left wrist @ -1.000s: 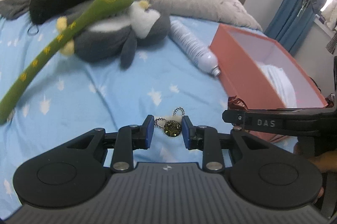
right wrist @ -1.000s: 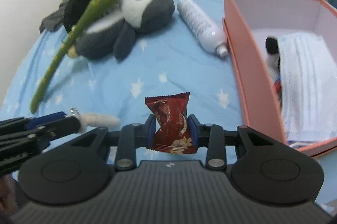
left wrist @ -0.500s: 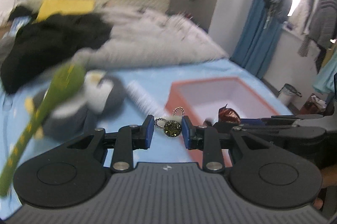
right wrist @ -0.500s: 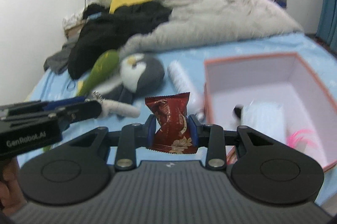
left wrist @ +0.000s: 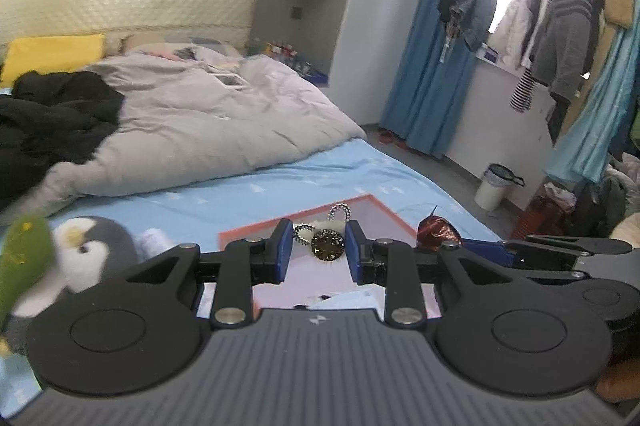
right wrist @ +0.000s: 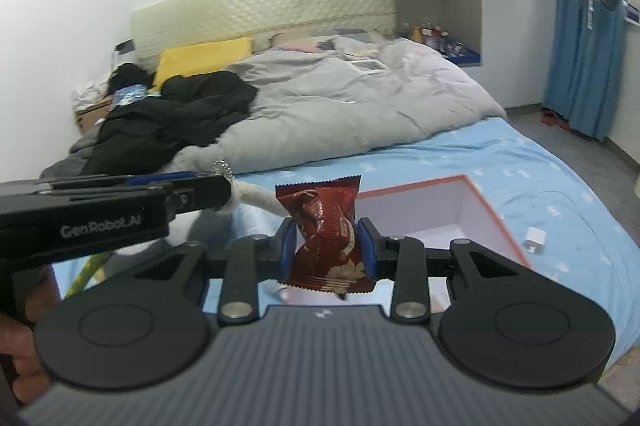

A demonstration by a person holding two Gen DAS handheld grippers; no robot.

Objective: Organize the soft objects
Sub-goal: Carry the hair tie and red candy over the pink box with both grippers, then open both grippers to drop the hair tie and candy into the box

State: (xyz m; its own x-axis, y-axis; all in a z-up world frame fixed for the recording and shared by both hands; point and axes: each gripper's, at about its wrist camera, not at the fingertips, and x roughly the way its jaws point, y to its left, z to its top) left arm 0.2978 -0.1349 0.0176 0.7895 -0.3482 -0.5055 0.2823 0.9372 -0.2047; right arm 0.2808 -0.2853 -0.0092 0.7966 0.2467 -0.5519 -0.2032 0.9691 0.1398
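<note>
Furry keychain (left wrist: 324,241) was clamped at its beaded end by the left gripper (left wrist: 316,252), above the pink box (right wrist: 476,210); it was judged light and limp. Snack packet (right wrist: 329,232), crinkly and slippery, was pinched mid-body by the right gripper (right wrist: 328,250)

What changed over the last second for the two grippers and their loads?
Both grippers tilted up and moved over the open pink cardboard box, from the blue sheet. Unchanged: left gripper clamps the fuzzy white ball-chain keychain; right gripper clamps the red foil snack packet. Nothing released.
</note>
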